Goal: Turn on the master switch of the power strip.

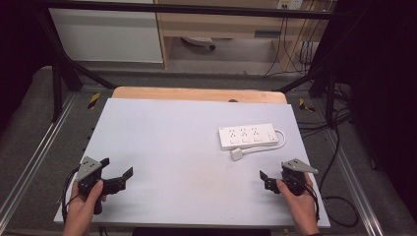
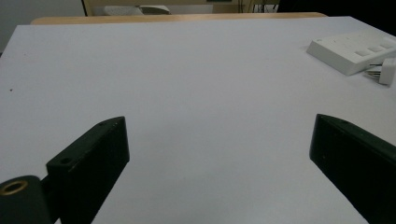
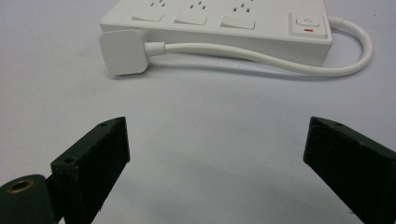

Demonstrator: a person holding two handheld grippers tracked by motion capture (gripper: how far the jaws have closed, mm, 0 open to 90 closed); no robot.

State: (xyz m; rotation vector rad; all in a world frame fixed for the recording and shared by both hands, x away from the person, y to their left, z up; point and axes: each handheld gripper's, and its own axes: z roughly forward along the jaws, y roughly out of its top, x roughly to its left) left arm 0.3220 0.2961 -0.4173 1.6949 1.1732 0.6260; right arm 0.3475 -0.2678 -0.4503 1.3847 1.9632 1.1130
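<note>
A white power strip (image 1: 248, 136) lies flat on the right half of the pale table (image 1: 167, 142), its short white cable (image 1: 281, 141) looping round to a square plug (image 1: 237, 155) lying loose in front of it. My right gripper (image 1: 273, 172) is held near the front right edge, open and empty, pointing at the strip (image 3: 224, 21) and the plug (image 3: 122, 51), which lie a short way beyond its jaws (image 3: 217, 140). My left gripper (image 1: 117, 168) is open and empty at the front left; the strip (image 2: 352, 51) lies far off to its right, past its jaws (image 2: 219, 140).
A wooden board edge (image 1: 196, 93) shows past the table's far side. A black metal frame (image 1: 64, 69) surrounds the table, and cables (image 1: 339, 147) trail on the floor at the right. A cabinet (image 1: 105, 34) stands at the back.
</note>
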